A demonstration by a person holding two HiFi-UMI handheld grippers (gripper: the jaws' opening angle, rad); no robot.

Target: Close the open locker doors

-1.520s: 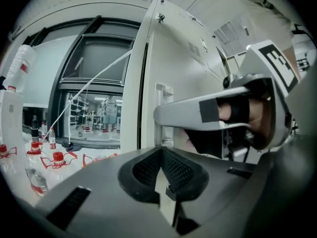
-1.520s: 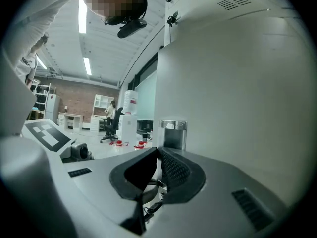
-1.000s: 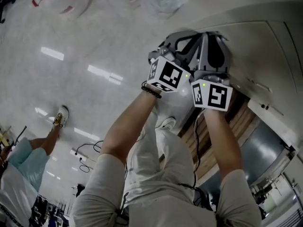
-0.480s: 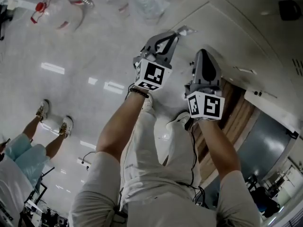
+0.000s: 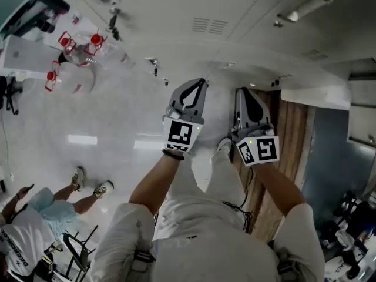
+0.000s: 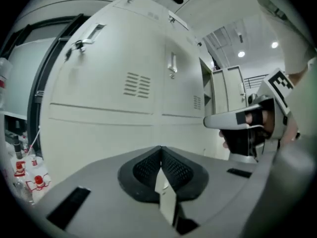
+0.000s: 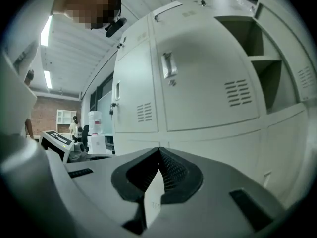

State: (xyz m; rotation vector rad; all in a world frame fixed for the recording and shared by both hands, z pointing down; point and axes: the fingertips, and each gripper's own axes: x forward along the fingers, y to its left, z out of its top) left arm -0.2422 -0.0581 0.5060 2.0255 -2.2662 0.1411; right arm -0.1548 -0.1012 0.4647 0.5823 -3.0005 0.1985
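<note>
Both of the person's arms are stretched out ahead, the two tools held side by side and close together, pointing at the bank of white lockers (image 6: 109,118). The left gripper (image 6: 161,151) has its jaws pressed tight together, the ribbed black pads meeting in a point with nothing between them. The right gripper (image 7: 159,151) is just the same: jaws fully together and empty. Neither one touches the lockers; the tips hang clear of the metal.

In the left gripper view the locker doors (image 6: 106,68) ahead sit flush in their frames, each with a small silver handle (image 6: 172,63) and a block of vent slots (image 6: 137,86). The right gripper shows at the right of that view, level with the left one, its marker cube (image 6: 280,86) at the end nearer the person. Low on the left, beside the end of the lockers, stand clear bottles with red caps (image 6: 25,175).

In the right gripper view the two upper doors at the left and middle are closed. To the right of them is one open compartment (image 7: 242,43), shadowed inside, with a shelf (image 7: 265,58) across it. I cannot make out its own door. The lower doors under this row look closed.

In the head view the pale glossy floor (image 5: 117,116) spreads out to the left. At the lower left another person in a light top (image 5: 35,210) is well apart from the lockers
</note>
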